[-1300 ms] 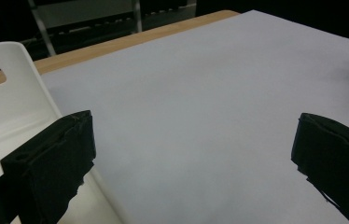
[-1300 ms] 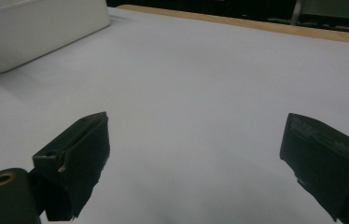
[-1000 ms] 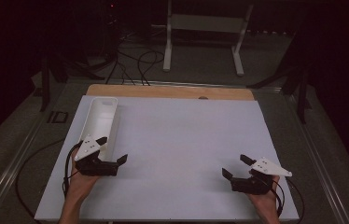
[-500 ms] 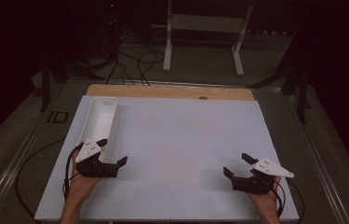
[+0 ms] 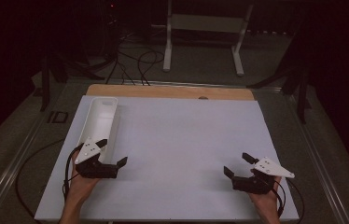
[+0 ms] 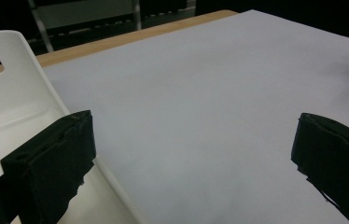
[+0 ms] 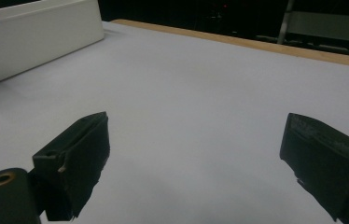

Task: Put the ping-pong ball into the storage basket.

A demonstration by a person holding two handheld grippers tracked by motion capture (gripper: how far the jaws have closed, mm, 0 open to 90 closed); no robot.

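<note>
Slightly nearer the person than a second ago, the left tongs point(image 5: 113, 151) have eased back along the white tray point(image 5: 99, 122), while the right tongs point(image 5: 238, 164) have scarcely shifted. Both pairs stand wide open and hold nothing.

The long, shallow tray lies at the left edge of the white-covered bench point(image 5: 182, 140), running away from the person toward the wooden strip at the far side. In the left gripper view, one black jaw hangs over the tray's near rim point(image 6: 93, 163) and the other over bare bench. The right tongs sit well apart from it, low at the near right corner.

Judging by this, the work in hand looks like taking hold of the tray. To do it cleanly, the left tongs should straddle the thin side wall, one jaw inside and one outside, and close squarely so the light plastic does not tip or skid.

Both hands come in from the near edge, palms cradling the grippers, jaws aimed forward and slightly inward.
</note>
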